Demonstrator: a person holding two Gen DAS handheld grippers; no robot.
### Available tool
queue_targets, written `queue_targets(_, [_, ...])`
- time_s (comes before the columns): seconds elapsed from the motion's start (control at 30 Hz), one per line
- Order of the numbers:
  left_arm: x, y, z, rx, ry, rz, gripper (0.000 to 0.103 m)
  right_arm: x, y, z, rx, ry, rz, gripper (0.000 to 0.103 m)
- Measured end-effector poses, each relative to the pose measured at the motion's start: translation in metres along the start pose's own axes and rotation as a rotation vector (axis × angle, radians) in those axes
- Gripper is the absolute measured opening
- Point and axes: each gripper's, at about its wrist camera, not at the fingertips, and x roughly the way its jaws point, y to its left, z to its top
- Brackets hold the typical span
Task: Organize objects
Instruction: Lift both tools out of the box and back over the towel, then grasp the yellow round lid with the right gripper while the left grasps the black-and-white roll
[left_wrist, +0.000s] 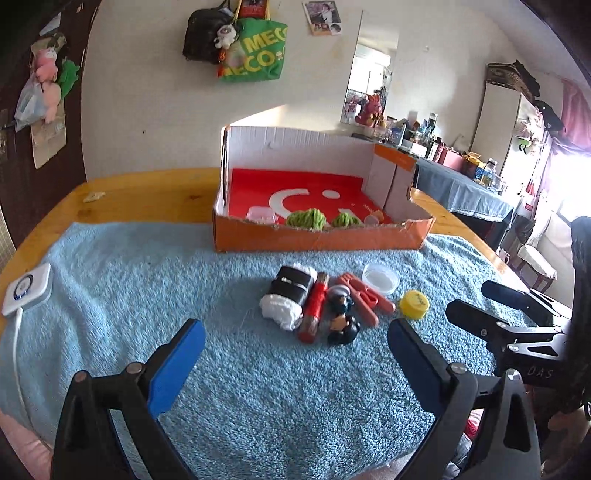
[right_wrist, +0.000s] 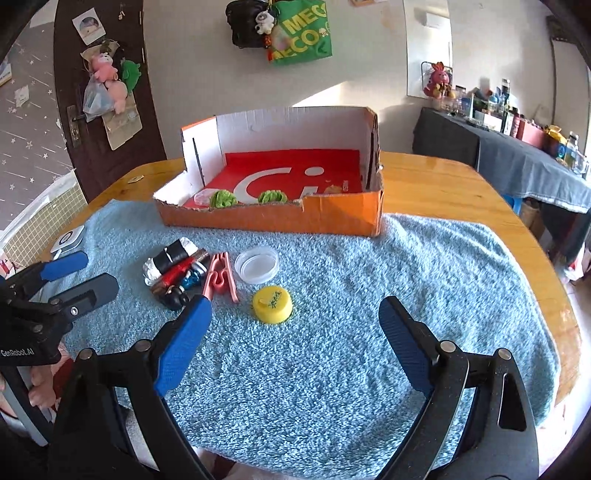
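Note:
An orange cardboard box with a red floor stands on the blue towel and holds two green yarn balls and small clear items. In front of it lie a black-and-white roll, a red tube, small dark figurines, pink clips, a clear lid and a yellow cap. My left gripper is open just short of the pile. My right gripper is open, with the yellow cap just ahead.
A white device with a cable lies at the towel's left edge. The wooden table extends to the right of the box. A cluttered side table stands at the far right.

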Motion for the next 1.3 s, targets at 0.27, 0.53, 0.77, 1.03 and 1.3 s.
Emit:
queue_targets(0.27, [0.009,0.005,-0.002,-0.021,0.021,0.002,0.101,0.016,0.001,-0.006,0.006,0.04,0.01,0.093])
queue_targets(0.53, [0.018,0.01,0.001,-0.015,0.034,0.012,0.101,0.025,0.0,-0.006,0.001,0.062,0.009,0.093])
queue_targets(0.77, [0.028,0.016,0.007,0.011,0.049,0.04,0.101,0.036,-0.002,-0.006,-0.004,0.084,0.008,0.093])
queue_targets(1.03, [0.048,0.024,0.018,0.078,0.098,0.081,0.098,0.048,-0.006,-0.004,-0.001,0.114,0.004,0.093])
queue_targets(1.3, [0.062,0.033,0.022,0.112,0.153,0.077,0.098,0.058,-0.007,0.001,-0.034,0.146,-0.012,0.093])
